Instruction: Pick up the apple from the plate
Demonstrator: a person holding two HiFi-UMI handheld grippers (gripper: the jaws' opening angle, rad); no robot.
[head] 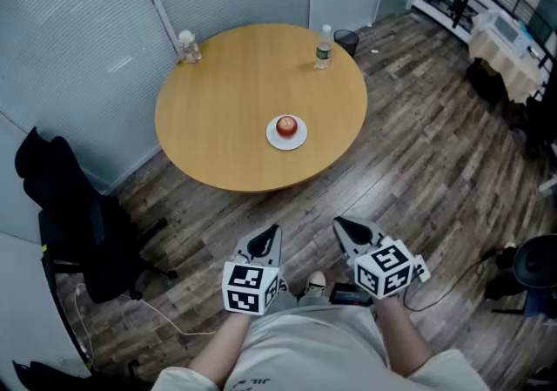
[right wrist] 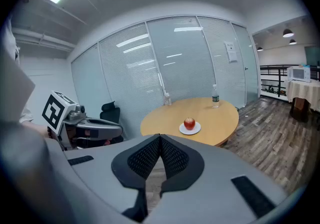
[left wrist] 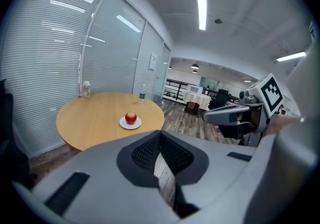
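A red apple point(head: 286, 126) sits on a small white plate point(head: 286, 140) near the front right of a round wooden table point(head: 226, 93). The apple point(left wrist: 130, 117) and the plate point(left wrist: 130, 125) show far off in the left gripper view, and the apple point(right wrist: 189, 123) likewise in the right gripper view. My left gripper point(head: 273, 230) and right gripper point(head: 340, 225) are held side by side close to my body, well short of the table. Both are shut and empty, the jaws meeting at the tip point(left wrist: 160, 133) point(right wrist: 160, 136).
A clear bottle point(head: 187, 47) stands at the table's far left edge and a water bottle point(head: 323, 47) at its far right. A black office chair point(head: 74, 224) stands at the left on the wood floor. A small bin point(head: 346, 39) sits beyond the table.
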